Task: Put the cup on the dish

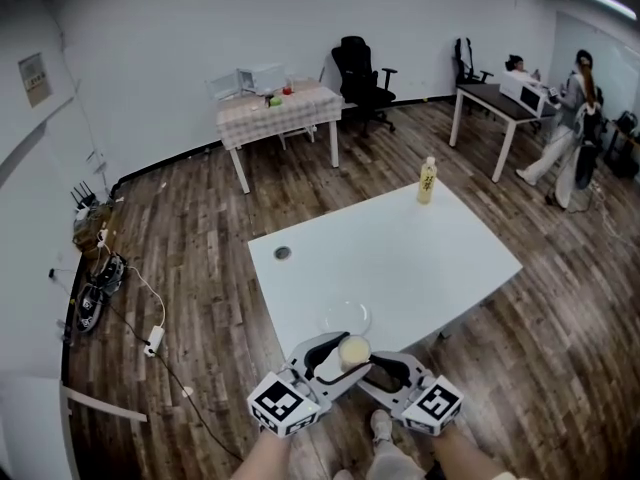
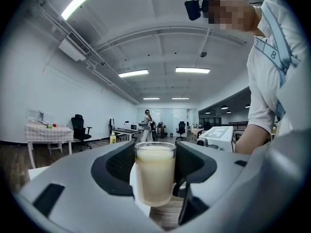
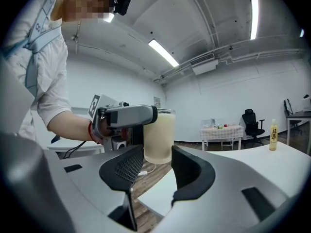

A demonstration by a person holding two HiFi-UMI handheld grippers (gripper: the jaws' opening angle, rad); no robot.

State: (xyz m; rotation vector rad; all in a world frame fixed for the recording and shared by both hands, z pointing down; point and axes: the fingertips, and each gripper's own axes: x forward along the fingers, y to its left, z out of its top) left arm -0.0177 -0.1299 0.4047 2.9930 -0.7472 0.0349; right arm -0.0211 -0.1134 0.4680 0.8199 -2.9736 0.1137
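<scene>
Cup [image 1: 354, 350] (clear glass, nearly full, milky liquid) clamped mid-wall in left hand-held gripper [image 2: 155, 165], above counter [image 1: 400, 258] edge, just short of glass dish [image 1: 346, 318]. Right hand-held gripper [image 3: 158, 161] wide apart, empty. Likely slick, breakable, spill-prone: keep upright.

Cup [image 1: 354, 350] at the table's [image 1: 420, 258] near edge — dish [image 1: 345, 318] just behind it
The cup sits between the left gripper's [image 1: 338, 356] jaws, the right gripper [image 1: 383, 370] just to its right; the dish lies on the table, a bottle [image 1: 427, 181] at the far edge.
</scene>
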